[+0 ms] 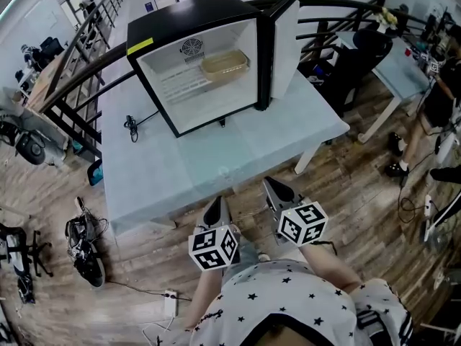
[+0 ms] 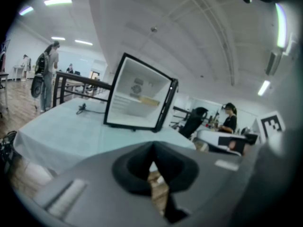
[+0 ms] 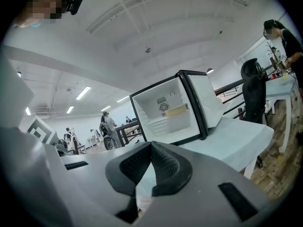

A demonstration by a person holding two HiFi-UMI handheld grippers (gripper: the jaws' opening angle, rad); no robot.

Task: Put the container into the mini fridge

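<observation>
A black mini fridge (image 1: 189, 19) with a white inside stands on the pale table (image 1: 180, 171), its door (image 1: 285, 43) swung open to the right. A tan container (image 1: 225, 63) lies on the upper shelf inside; it also shows in the left gripper view as the container (image 2: 149, 100) and in the right gripper view as the container (image 3: 177, 110). Both grippers hover off the table's near edge, well short of the fridge. My left gripper (image 1: 215, 206) is shut with nothing in it. My right gripper (image 1: 272, 186) is shut and empty too.
A black cable (image 1: 131, 127) lies on the table left of the fridge. A dark railing (image 1: 79, 56) runs behind the table. A black chair (image 1: 364, 52) and a second table (image 1: 403, 74) with a person (image 1: 441, 96) stand at right. A scooter (image 1: 85, 247) lies on the floor at left.
</observation>
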